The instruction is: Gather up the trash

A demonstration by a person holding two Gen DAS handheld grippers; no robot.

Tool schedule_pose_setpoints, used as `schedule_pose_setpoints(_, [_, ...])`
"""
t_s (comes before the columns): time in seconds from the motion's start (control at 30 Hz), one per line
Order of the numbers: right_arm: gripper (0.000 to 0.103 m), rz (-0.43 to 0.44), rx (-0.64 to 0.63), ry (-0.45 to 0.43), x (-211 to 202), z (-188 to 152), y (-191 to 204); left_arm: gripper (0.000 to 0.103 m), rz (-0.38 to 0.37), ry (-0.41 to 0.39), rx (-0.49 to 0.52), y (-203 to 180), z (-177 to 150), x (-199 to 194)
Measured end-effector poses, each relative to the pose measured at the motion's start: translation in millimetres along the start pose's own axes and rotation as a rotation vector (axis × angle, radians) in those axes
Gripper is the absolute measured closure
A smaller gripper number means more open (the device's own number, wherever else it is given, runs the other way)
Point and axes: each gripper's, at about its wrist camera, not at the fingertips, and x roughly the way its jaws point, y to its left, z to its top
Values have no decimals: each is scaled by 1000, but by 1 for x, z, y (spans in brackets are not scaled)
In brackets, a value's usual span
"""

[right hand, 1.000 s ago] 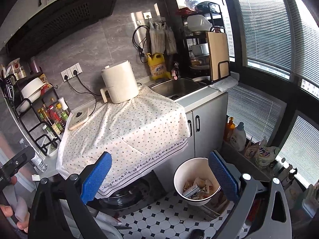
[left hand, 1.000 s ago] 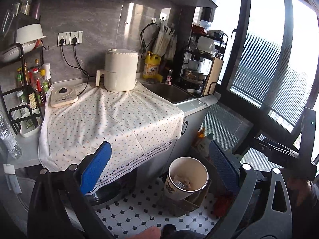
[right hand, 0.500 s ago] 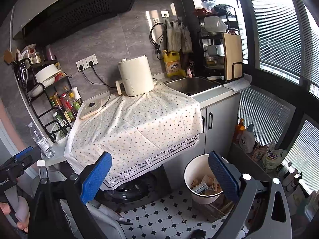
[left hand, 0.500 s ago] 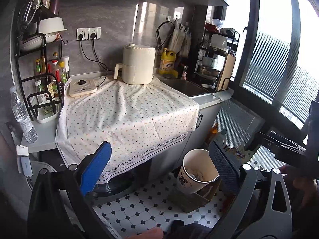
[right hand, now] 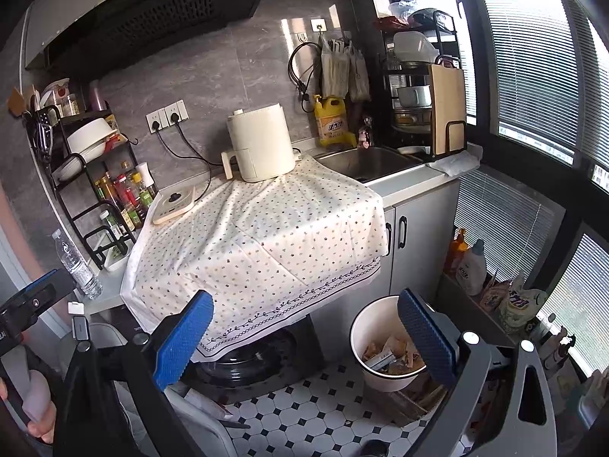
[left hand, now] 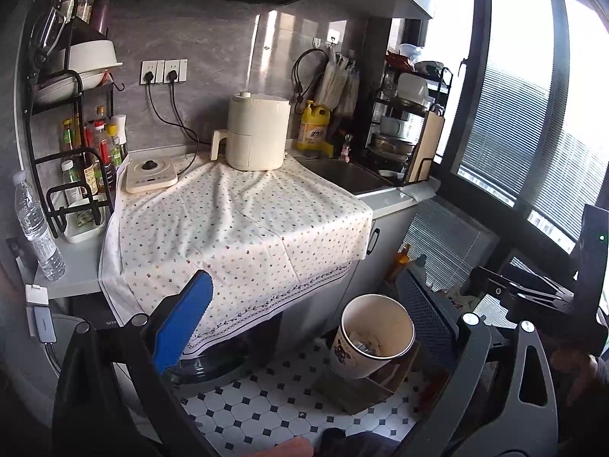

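On the tiled floor, the bin (right hand: 388, 346) shows paper scraps only rightward; both claws (left hand: 304, 327) (right hand: 308, 339) gape empty.

I am recording both cameras pulling back and rising from the desk (left hand: 388, 200) over the last second. In the left wrist view the water bottle (left hand: 36, 224) and spice rack (left hand: 76, 160) are now coming fully into frame at the left, and the trash bucket (left hand: 375, 339) is shifting rightward and lower between the left tongs (left hand: 308, 331). In the right wrist view the bucket (right hand: 388, 342) is sitting closer behind the right tongs (right hand: 304, 339), while the left tongs' blue tip (right hand: 42, 285) is rising higher at the left edge.
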Motion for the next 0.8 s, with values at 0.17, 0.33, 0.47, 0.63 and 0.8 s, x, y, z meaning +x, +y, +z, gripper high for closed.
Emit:
schedule_pose_setpoints(0.17, [8,2,6,-1,0,3,-4,6,-9,-2,10,-7,4,2])
schedule_pose_setpoints(0.33, [8,-2,2,-8,-2,4,-6,6,-10,-7,15,-12,5,1])
schedule_pose_setpoints(0.47, [8,0,-1,-11,-3,4,-7,6,-5,-10,14,-11,4,0])
schedule_pose_setpoints(0.63, [8,4,-10,-13,-6,6,-7,6,0,-22,3,-12,3,-4])
schedule_pose_setpoints(0.8, [8,13,-5,-19,-9,4,-4,6,11,-27,3,-12,2,-7])
